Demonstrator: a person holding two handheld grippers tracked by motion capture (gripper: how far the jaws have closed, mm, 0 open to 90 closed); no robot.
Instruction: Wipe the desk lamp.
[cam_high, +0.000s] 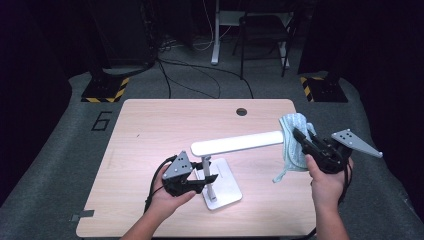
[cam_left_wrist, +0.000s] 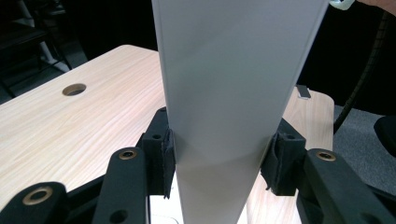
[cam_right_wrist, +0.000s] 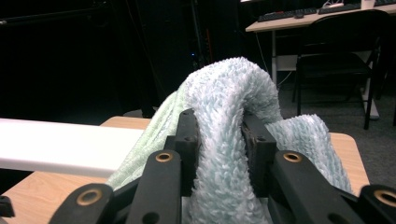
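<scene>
Pale wood-grain tabletop (cam_high: 150, 130), rectangular, rounded corners, with a round cable hole (cam_high: 241, 111) near its far edge.

Left gripper (cam_high: 197, 184), black two-jaw tool with grey three-cornered plate, held in the person's left hand (cam_high: 167, 197) at the near left of the table; jaws clamped on either side of the white upright post (cam_high: 206, 172) of the desk lamp, pads pressed against both flanks in the left gripper view (cam_left_wrist: 217, 140).

White desk lamp: flat square base (cam_high: 225, 187) resting on the tabletop near the front centre, long white bar head (cam_high: 237, 142) reaching rightward.

Light blue-green terry cloth (cam_high: 292, 142), draped over the right end of the bar head, touching it.

Right gripper (cam_high: 300, 136), black, in the right hand (cam_high: 327, 182); jaws pinched narrow on a fold of the cloth (cam_right_wrist: 224, 135).
</scene>
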